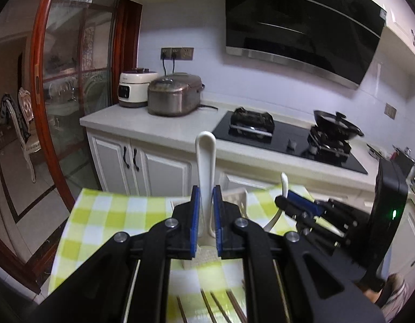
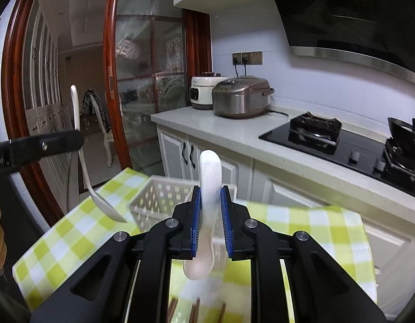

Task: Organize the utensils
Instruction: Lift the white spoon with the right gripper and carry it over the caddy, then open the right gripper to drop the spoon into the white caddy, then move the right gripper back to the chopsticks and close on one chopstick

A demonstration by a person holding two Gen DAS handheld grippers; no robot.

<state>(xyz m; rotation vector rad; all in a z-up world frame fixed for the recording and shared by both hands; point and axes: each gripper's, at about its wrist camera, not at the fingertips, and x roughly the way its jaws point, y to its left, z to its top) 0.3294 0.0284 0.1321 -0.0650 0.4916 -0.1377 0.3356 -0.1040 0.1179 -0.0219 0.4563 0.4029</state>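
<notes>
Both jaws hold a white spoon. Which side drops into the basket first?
Probably right. The right gripper holds its spoon directly in front of the white basket. The left gripper also holds a spoon, but the right wrist view shows it off to the basket's left.

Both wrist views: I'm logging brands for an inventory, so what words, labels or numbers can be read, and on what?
None can be read.
White pressure cooker: dark display panel and a faint mark above it, too blurred.
Brown rice cooker: lid markings too small.
Range hood: small sticker at its right corner, illegible.
Left tool: pale lettering at the frame edge, cut off and blurred.
</notes>
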